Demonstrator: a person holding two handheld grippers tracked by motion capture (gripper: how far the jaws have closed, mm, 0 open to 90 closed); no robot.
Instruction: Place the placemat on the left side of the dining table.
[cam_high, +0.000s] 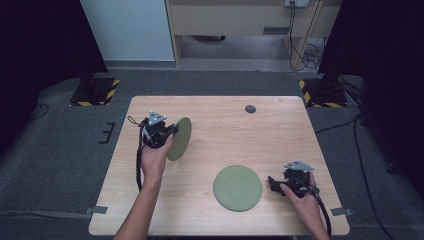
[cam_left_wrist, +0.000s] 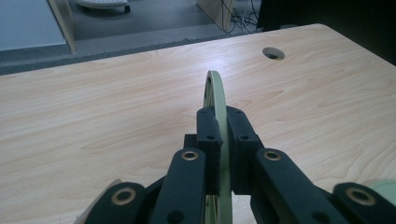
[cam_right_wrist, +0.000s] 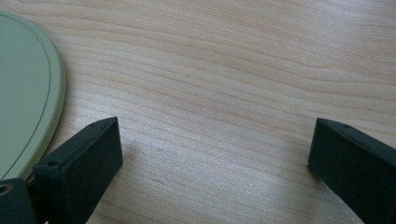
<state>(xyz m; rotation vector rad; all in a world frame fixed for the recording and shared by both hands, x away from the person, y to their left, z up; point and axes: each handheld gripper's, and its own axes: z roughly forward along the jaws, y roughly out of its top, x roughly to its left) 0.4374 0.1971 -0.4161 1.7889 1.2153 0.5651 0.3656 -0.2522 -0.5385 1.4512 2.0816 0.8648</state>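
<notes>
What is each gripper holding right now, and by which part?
The left gripper clamps a green plate by its rim, on edge. The right gripper is open, holding nothing.

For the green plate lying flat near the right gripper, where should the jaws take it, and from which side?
Probably at its thin rim on the near-right edge, coming in low and level from the right gripper, whose jaws stand open beside it. The flat plate offers no other raised part. The left gripper holds the other plate by its rim the same way.
</notes>
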